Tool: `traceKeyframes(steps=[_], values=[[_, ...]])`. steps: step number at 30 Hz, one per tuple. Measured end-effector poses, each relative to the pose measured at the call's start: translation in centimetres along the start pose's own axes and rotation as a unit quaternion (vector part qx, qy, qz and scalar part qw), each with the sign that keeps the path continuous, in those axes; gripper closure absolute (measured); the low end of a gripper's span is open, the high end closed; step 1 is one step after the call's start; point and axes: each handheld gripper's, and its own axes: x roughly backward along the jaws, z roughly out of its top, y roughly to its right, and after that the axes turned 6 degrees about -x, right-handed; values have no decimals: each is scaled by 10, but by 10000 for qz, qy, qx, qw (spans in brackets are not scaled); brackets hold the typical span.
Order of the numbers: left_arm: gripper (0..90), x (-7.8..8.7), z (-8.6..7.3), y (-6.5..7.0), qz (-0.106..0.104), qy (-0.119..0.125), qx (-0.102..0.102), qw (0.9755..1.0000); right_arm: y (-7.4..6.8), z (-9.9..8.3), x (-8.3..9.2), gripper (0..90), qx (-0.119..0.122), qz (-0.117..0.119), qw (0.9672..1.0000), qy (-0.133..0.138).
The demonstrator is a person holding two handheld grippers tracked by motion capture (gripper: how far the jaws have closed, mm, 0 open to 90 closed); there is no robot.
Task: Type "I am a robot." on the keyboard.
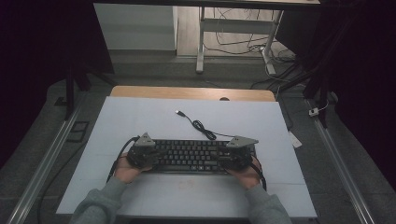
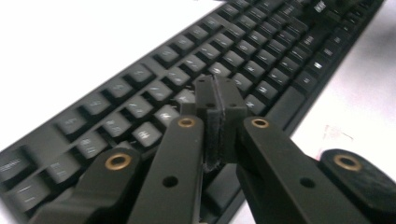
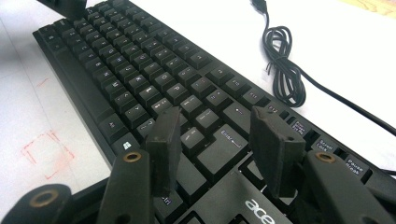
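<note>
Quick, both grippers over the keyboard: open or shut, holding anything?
Left gripper: shut, pads pressed together, nothing between them, above the keyboard keys.
Right gripper: open, holding nothing, jaws apart over the keys near Enter.

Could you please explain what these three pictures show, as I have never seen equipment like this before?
There is no robot here: a person at a table holds a hand-held two-jaw gripper in each hand. The high view looks down from above the person. The left gripper is at the left end of a black keyboard, the right gripper at its right end. The other two pictures come from cameras riding on the grippers, looking along their black jaws. In the left gripper view the jaws are shut, pads together, with nothing between them, above the keys. In the right gripper view the jaws are open over the Enter key, holding nothing. The keyboard's cable lies coiled on the table behind it.
</note>
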Motion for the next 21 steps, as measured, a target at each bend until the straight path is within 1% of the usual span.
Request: traceKeyframes(steps=[3, 6, 9, 14, 21], values=[[890, -7, 2, 5, -93, -114, -100, 9998, 0, 0, 0, 535, 1, -7, 10000, -5], [889, -14, 3, 9, -115, -211, -190, 9995, 1, 0, 0, 534, -3, -22, 10000, -11], [889, -19, 3, 11, -114, -269, -232, 9993, 1, -1, 0, 533, -14, -32, 10000, -39], [889, -24, 4, 12, -97, -310, -224, 9992, 1, -1, -1, 531, -1, -55, 10000, -54], [888, -27, 4, 15, -132, -383, -266, 9988, 1, -1, -1, 529, 5, -63, 10000, -66]])
